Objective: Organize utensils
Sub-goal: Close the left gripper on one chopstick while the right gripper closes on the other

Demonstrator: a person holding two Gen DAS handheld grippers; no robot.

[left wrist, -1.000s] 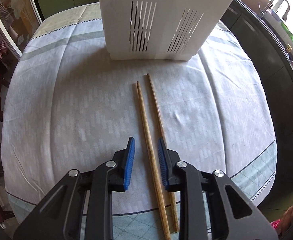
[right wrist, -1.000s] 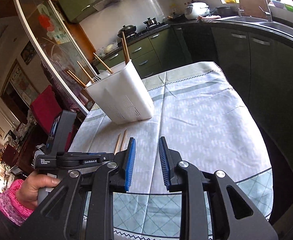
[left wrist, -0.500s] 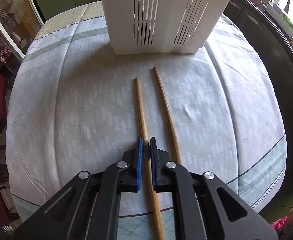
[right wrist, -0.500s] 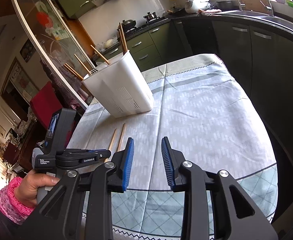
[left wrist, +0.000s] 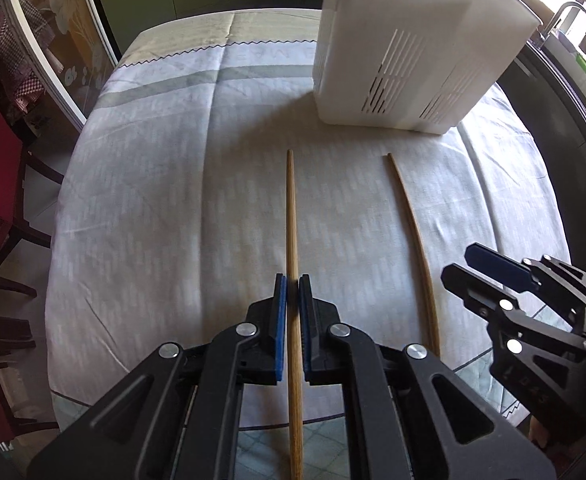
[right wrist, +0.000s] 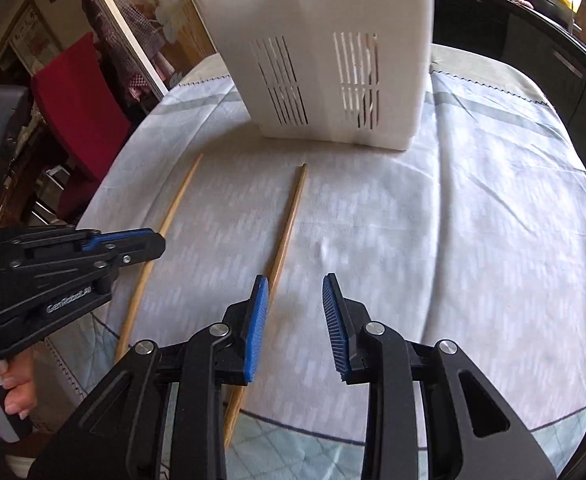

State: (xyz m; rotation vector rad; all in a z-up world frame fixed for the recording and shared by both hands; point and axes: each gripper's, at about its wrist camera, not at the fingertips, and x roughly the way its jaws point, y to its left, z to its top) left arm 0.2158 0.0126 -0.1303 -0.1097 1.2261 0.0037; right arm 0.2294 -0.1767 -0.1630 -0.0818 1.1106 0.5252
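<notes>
Two wooden chopsticks are on the cloth-covered table in front of a white slotted utensil holder [left wrist: 409, 52]. My left gripper [left wrist: 293, 284] is shut on the left chopstick [left wrist: 291, 216], which points toward the holder. The second chopstick [left wrist: 411, 220] lies on the cloth to its right. My right gripper [right wrist: 295, 284] is open and empty, low over the table, with the second chopstick [right wrist: 287, 224] just beside its left finger. The left gripper [right wrist: 155, 240] and its held chopstick [right wrist: 173, 212] show in the right wrist view. The holder [right wrist: 325, 52] stands behind the chopsticks there.
The table has a pale patterned cloth [left wrist: 153, 200] with a checked border near the front edge. A red chair [right wrist: 77, 104] stands at the left. Dark kitchen cabinets [left wrist: 565, 128] run along the right side. Chopsticks inside the holder show through its slots.
My left gripper closed on the left chopstick and shifted it left, away from the other. My right gripper moved down and forward close to the second chopstick, still open.
</notes>
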